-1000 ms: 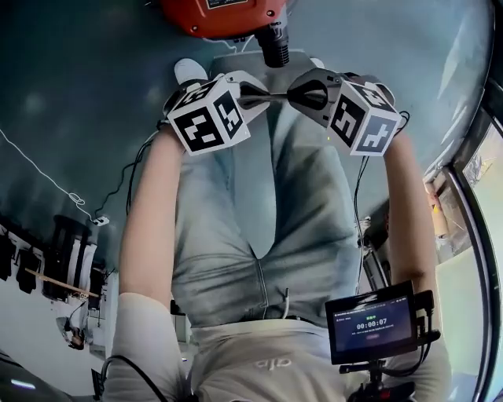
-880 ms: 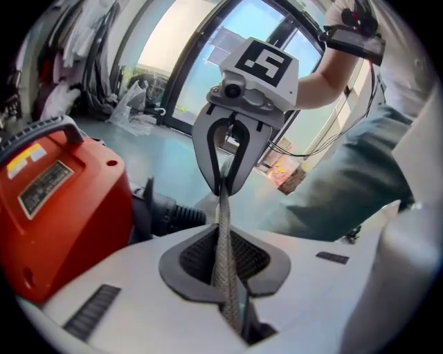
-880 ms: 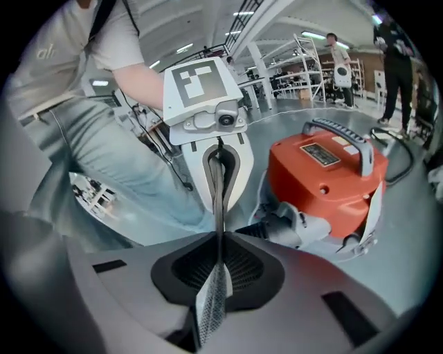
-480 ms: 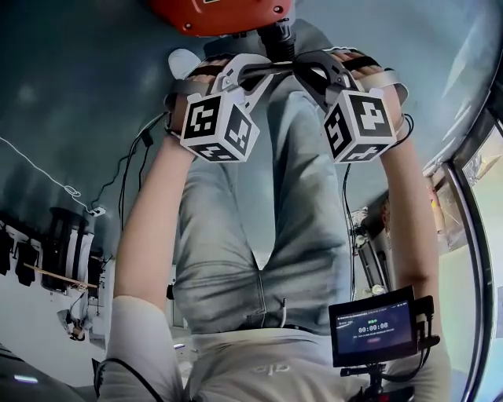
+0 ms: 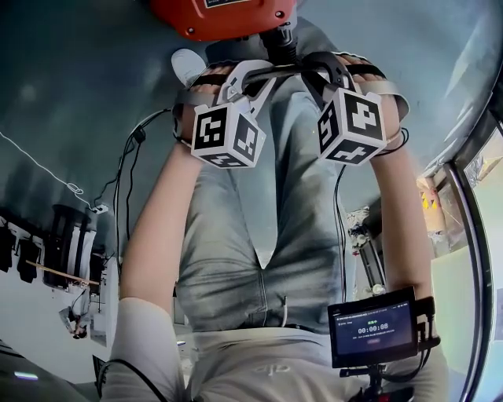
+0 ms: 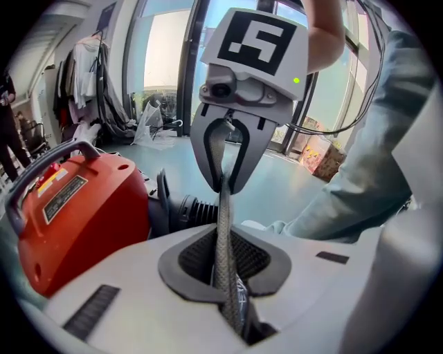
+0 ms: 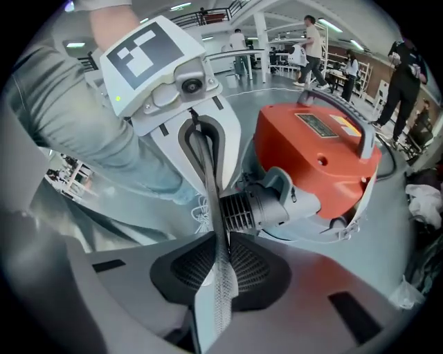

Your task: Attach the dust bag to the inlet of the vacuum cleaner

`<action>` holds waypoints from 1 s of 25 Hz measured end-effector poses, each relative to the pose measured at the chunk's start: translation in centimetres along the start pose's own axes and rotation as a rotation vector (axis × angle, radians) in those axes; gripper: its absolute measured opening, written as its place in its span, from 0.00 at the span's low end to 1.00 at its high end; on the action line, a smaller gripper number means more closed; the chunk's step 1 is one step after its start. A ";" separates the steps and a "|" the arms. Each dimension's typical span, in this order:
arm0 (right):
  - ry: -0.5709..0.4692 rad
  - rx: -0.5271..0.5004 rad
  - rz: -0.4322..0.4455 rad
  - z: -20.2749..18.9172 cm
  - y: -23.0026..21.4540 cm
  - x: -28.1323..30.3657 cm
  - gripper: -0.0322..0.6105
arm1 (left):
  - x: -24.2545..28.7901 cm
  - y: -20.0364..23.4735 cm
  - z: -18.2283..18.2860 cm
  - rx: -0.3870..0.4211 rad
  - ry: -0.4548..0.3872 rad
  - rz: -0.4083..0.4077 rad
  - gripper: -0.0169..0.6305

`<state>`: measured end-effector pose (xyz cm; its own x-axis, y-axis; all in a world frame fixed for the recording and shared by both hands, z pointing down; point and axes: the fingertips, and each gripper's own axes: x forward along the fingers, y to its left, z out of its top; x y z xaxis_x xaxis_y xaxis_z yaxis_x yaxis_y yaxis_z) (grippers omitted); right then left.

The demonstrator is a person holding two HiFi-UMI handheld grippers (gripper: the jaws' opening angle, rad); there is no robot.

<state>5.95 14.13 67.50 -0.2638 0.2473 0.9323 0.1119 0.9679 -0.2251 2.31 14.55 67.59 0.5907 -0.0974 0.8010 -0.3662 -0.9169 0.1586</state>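
Left gripper view: dust bag [image 6: 223, 211], thin grey fabric beside vacuum cleaner [image 6: 76, 214]; left tool [image 6: 223, 249] and right tool [image 6: 225, 181] clamped on its edge. Likely light, limp; grip the rim.

vacuum cleaner [image 5: 224, 16] cropped (top edge), label [image 6: 62, 197] illegible

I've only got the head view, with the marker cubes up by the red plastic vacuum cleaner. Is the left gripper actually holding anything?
Observer: Yes. The left gripper is shut on a grey woven fabric strip.
Operator: And the right gripper?
Observer: The right gripper is shut on the same strip, which runs taut between the two.
Operator: Is the inlet covered?
Observer: No. The black ribbed inlet of the red vacuum cleaner is bare, right behind the strip.
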 end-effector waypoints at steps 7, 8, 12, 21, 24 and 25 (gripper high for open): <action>0.016 -0.040 -0.095 0.0 0.1 0.7 0.11 | 0.0 -0.3 -1.4 0.042 0.102 -0.011 0.08; 0.007 -0.048 -0.113 0.1 0.4 0.7 0.11 | -0.1 -0.5 -1.9 0.020 0.125 -0.030 0.08; -0.019 -0.060 -0.168 0.0 1.2 0.5 0.11 | -0.2 -1.2 -2.5 -0.090 0.135 -0.097 0.16; -0.035 0.026 -0.114 0.1 0.6 0.8 0.11 | 2.2 0.1 -4.3 0.072 0.234 -0.025 0.07; 0.063 0.002 -0.099 -1.1 0.5 2.3 0.11 | 2.1 -0.2 -4.2 0.053 0.222 -0.006 0.07; 0.109 -0.010 -0.099 -1.8 0.5 3.0 0.11 | 2.1 -0.3 -4.1 0.052 0.219 -0.001 0.07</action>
<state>6.96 15.26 70.68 -0.1690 0.1436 0.9751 0.0999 0.9867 -0.1280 0.66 16.23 71.59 0.4183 -0.0156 0.9082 -0.3252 -0.9361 0.1337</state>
